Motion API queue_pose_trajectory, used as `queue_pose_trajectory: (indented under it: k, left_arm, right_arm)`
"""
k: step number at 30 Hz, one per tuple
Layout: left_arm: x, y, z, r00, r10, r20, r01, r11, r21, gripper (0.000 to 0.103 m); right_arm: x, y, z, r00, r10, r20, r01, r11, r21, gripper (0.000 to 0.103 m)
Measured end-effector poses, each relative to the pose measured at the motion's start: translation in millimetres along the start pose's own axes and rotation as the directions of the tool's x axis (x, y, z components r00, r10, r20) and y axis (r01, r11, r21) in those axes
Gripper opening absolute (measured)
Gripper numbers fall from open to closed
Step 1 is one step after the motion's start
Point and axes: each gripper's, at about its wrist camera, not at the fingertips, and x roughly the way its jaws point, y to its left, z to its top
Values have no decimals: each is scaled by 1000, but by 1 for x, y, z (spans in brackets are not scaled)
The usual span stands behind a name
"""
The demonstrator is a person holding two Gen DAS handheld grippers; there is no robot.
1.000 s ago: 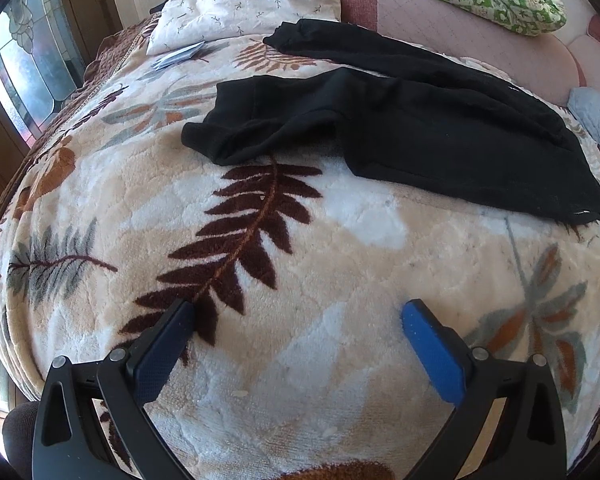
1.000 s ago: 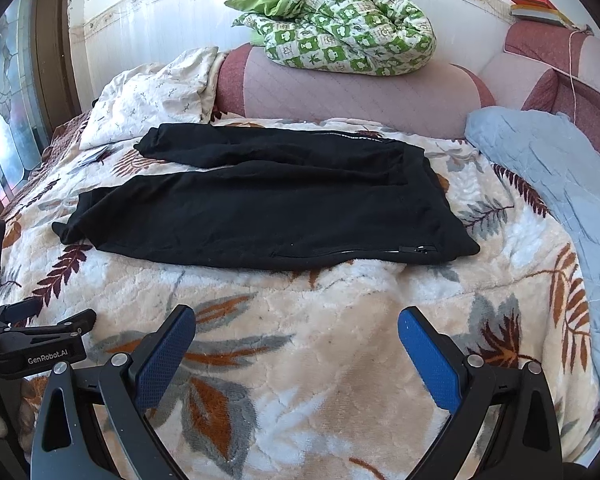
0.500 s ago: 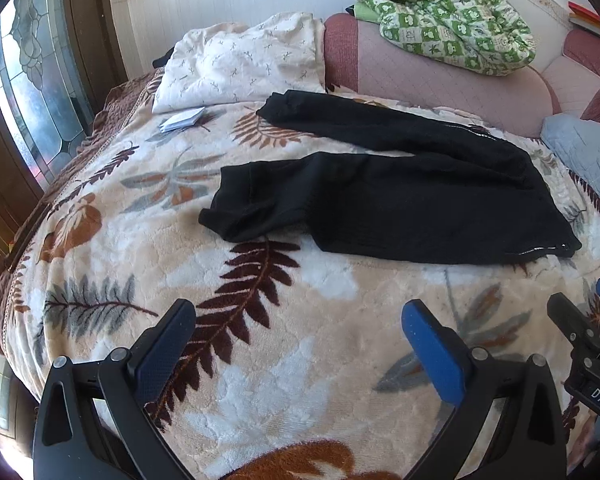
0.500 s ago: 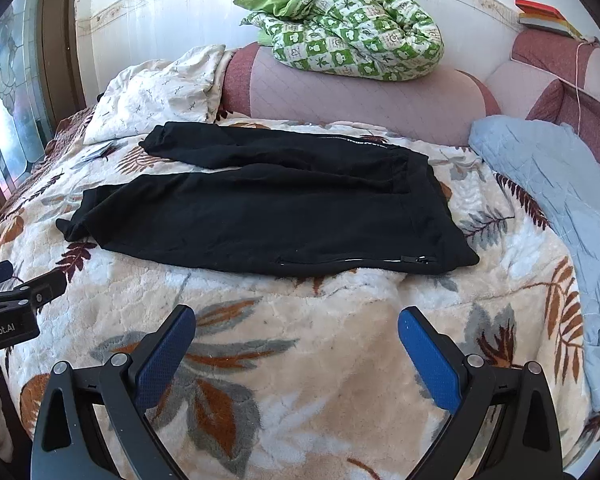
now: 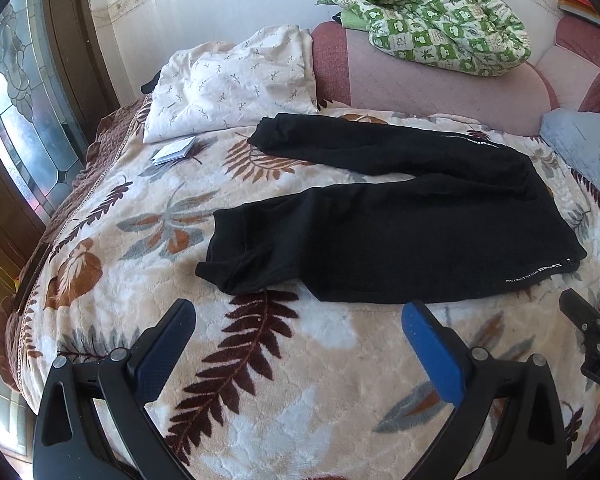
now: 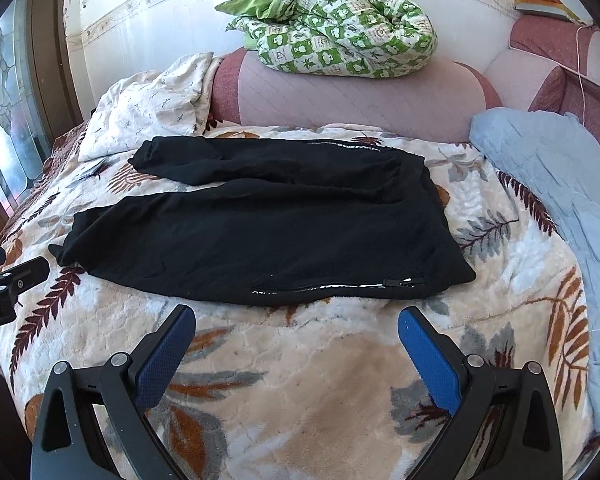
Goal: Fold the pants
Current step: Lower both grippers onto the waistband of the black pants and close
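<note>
so far nothing is folded: the pants [image 6: 260, 236] lie spread flat on the bed [image 6: 300, 380], cuffs to the left, waist to the right, the two legs splayed apart with the far leg [image 5: 380, 148] angled off toward the pillow [image 5: 232, 84]. at the left the left tool [image 5: 296, 340] hangs wide and empty over the blanket, just near of the near cuff [image 5: 236, 268], touching no cloth. at the right the right tool [image 6: 296, 344] is likewise wide and empty, near of the zip pocket [image 6: 340, 286] by the waist. this looks like the approach before the first fold. the next move, as i judge it, calls for each tool to go forward and down, the left to pinch a cuff and the right the waistband on the same side, catching both layers, then carry that leg over onto the other so the edges line up.
</note>
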Motion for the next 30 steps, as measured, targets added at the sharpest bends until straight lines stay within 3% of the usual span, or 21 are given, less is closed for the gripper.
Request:
queue_pose_trajectory:
  k: [8, 15, 22, 30]
  left_arm:
    - [27, 12, 30, 998, -43, -44, 43, 999, -4, 103]
    - [76, 47, 118, 990, -125, -65, 121, 990, -67, 103]
    - [145, 70, 189, 990, -128, -61, 122, 988, -96, 103]
    - [223, 92, 229, 960, -259, -103, 234, 950, -208, 103]
  right_arm:
    - [22, -17, 21, 1000, 9, -27, -10, 1000, -3, 103]
    - [50, -53, 87, 999, 28, -37, -27, 1000, 9, 103]
    - [98, -80, 151, 999, 37, -37, -36, 999, 17, 103]
    - [170, -98, 197, 990, 107, -90, -104, 994, 34, 103]
